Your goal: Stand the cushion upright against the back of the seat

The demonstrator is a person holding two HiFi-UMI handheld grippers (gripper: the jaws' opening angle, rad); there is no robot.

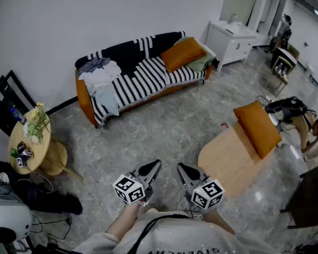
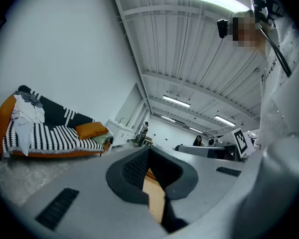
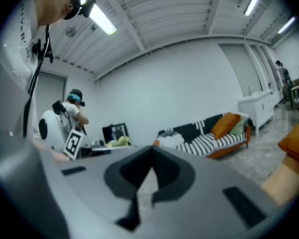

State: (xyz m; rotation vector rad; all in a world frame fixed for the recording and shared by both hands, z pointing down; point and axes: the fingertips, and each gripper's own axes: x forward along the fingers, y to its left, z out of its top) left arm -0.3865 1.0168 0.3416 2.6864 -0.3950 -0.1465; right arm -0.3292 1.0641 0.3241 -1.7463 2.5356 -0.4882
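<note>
orange cushion [image 1: 257, 128] flat on wooden table [image 1: 221, 159]

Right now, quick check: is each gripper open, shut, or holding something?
Left gripper: jaws shut, holding nothing.
Right gripper: jaws shut, holding nothing.

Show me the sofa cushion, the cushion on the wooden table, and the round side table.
sofa cushion [image 1: 183, 53]: head view, middle of its orange face.
cushion on the wooden table [image 1: 257, 128]: head view, centre of its top.
round side table [image 1: 19, 136]: head view, bare patch of tabletop.
</note>
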